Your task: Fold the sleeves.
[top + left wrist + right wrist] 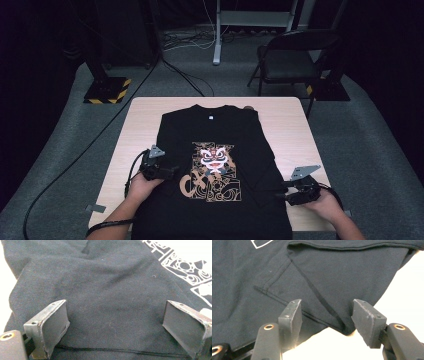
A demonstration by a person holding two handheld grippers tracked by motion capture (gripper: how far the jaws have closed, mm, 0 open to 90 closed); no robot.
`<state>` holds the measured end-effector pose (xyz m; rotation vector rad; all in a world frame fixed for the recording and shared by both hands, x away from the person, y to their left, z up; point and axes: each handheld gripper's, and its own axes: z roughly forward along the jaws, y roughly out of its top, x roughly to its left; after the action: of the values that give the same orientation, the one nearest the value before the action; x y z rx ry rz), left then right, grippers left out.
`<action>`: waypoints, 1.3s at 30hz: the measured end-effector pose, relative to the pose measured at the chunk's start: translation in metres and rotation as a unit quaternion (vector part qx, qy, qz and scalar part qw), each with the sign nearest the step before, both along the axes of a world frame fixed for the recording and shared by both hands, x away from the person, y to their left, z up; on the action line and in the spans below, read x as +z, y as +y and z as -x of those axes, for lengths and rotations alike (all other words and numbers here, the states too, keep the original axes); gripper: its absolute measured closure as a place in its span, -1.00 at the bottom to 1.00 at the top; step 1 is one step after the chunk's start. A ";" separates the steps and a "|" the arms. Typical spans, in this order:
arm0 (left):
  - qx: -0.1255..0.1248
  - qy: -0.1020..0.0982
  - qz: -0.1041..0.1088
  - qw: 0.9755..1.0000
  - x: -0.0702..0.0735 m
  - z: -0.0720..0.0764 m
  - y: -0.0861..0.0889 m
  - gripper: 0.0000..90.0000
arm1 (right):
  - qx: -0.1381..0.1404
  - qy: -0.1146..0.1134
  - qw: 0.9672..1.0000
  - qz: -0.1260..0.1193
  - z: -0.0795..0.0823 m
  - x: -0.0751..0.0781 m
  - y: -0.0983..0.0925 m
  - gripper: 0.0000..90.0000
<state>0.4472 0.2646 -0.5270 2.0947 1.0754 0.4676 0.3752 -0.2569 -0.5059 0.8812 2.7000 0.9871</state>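
One black T-shirt point(215, 170) lay flat on the pale wooden table point(145, 107), collar at the far end, hem hanging over the near edge; both sleeves were folded in over the body, so the sides ran nearly straight.

Far left on the floor, one black stand base with yellow-and-black hazard stripes point(107, 90); cables ran from it past the table's left side.

Left gripper point(172, 172), in the person's left hand point(142, 187), sat on the shirt's left part, pointing right toward the print; in the left gripper view its jaws stood wide apart with flat cloth between them point(112, 315), pads not pressing on anything; one seam line crossed just in front of the jaws.

Centre of the chest: one printed design point(212, 170), a lion-dance face in white and red above orange swirls and large orange characters; too small to read. One small pale neck label point(211, 118) inside the collar; no writing legible.

Right gripper point(281, 191), in the right hand point(325, 205), lay at the shirt's right edge near the table's near-right corner; jaws about half open, straddling a folded corner of sleeve point(347, 327) without clamping it; the right pad just touched the cloth.

Far right beyond the table: one dark folding chair point(295, 60).
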 end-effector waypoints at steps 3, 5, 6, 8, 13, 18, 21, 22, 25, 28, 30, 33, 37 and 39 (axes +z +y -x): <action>0.000 0.000 0.000 1.000 0.000 0.000 0.000 -0.85 | 0.007 -0.001 1.000 0.007 0.002 0.000 0.002 -0.10; 0.000 0.000 0.000 1.000 0.000 0.000 0.000 -0.85 | 0.010 -0.001 1.000 0.013 0.004 0.001 0.003 -0.11; 0.000 0.000 0.000 1.000 0.000 0.000 0.000 -0.85 | 0.011 -0.002 1.000 0.013 0.005 0.002 0.002 -0.11; 0.000 0.000 0.000 1.000 0.000 0.000 0.000 -0.85 | 0.012 -0.005 1.000 0.013 0.008 0.004 0.002 -0.10; 0.000 0.000 0.000 1.000 0.000 0.000 0.000 -0.86 | 0.008 -0.019 1.000 -0.012 0.006 0.015 0.004 -0.10; 0.000 -0.001 0.000 1.000 0.000 0.000 0.000 -0.86 | 0.008 -0.033 0.999 -0.004 -0.009 0.019 0.025 -0.14; 0.000 -0.001 0.000 1.000 0.000 0.000 0.000 -0.86 | 0.018 -0.034 0.999 0.015 -0.025 0.012 0.042 -0.14; 0.000 0.000 0.000 1.000 0.000 0.000 0.000 -0.86 | 0.018 -0.037 0.999 0.021 -0.030 0.009 0.047 -0.14; 0.000 0.000 0.000 1.000 0.000 0.000 0.000 -0.86 | 0.006 -0.041 0.999 0.024 -0.045 0.004 0.059 -0.14; 0.000 0.000 0.000 1.000 0.000 0.000 0.000 -0.86 | -0.003 -0.053 0.999 0.011 -0.054 0.003 0.071 -0.15; 0.000 -0.001 0.000 1.000 0.000 0.000 0.000 -0.86 | -0.003 -0.059 0.998 0.010 -0.057 0.003 0.078 -0.16; -0.001 -0.001 0.000 1.000 0.000 0.000 0.000 -0.86 | -0.005 -0.071 0.997 0.022 -0.060 0.000 0.088 -0.20; -0.001 -0.001 0.000 1.000 0.000 0.000 0.000 -0.86 | -0.023 -0.066 0.998 0.006 -0.062 -0.005 0.087 -0.30; -0.001 -0.001 0.000 1.000 0.000 0.000 0.000 -0.86 | -0.038 -0.057 0.998 -0.008 -0.063 -0.009 0.083 -0.44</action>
<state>0.4473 0.2646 -0.5272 2.0938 1.0730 0.4683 0.4380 -0.1736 -0.5144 0.8947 2.5472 1.0127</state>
